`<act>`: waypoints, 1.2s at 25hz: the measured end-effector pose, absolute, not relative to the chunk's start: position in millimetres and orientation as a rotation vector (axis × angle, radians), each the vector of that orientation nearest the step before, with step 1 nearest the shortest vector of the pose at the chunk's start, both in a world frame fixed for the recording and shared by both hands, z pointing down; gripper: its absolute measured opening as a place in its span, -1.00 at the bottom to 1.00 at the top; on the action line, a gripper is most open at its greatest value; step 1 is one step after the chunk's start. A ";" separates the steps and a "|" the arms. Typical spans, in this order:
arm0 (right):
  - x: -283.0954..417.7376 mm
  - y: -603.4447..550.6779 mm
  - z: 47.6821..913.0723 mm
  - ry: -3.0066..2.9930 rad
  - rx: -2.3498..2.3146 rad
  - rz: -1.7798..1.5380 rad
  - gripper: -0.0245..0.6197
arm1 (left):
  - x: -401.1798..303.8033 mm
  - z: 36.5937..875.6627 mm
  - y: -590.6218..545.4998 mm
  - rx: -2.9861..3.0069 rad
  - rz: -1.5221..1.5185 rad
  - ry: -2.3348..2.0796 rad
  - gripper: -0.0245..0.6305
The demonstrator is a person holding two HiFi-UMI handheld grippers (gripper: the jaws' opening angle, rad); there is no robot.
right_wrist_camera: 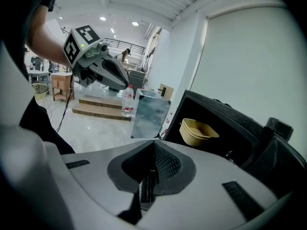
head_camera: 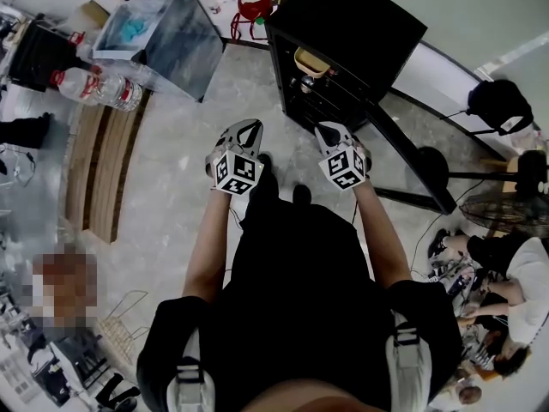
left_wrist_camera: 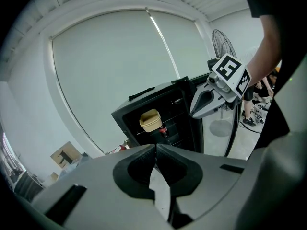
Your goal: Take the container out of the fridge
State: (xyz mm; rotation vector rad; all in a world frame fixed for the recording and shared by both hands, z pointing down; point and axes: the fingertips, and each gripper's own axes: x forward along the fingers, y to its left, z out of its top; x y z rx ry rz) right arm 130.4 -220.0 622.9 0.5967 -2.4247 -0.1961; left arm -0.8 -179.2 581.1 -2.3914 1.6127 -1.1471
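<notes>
While the person stands facing the open black fridge (head_camera: 343, 24) at the upper middle of the head view, the left gripper (head_camera: 246, 130) and the right gripper (head_camera: 331, 132) are held side by side just below it, both pointing towards its dark interior. The beige container (head_camera: 310, 61) sits on an upper shelf inside, above and slightly left of the right gripper's tip, and apart from both claws.

Seen from the left gripper view, the left gripper (left_wrist_camera: 156, 150) has its jaws pressed together at the tips with nothing between them. The container (left_wrist_camera: 149, 120) shows above them at the centre of the frame, and a small red can (left_wrist_camera: 163, 130) stands just below and to its right on a shelf.

Seen from the right gripper view, the right gripper (right_wrist_camera: 152, 145) is likewise closed and empty, and the container (right_wrist_camera: 196, 131) lies up and to the right of its tips, inside the fridge opening. A clear water bottle (right_wrist_camera: 127, 101) stands on the floor in the middle left.
</notes>
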 end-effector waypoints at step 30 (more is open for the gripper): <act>51.1 -340.9 621.5 -2.202 0.836 -0.198 -0.93 | -74.5 587.0 -331.3 -2.557 -1.029 1.293 -0.85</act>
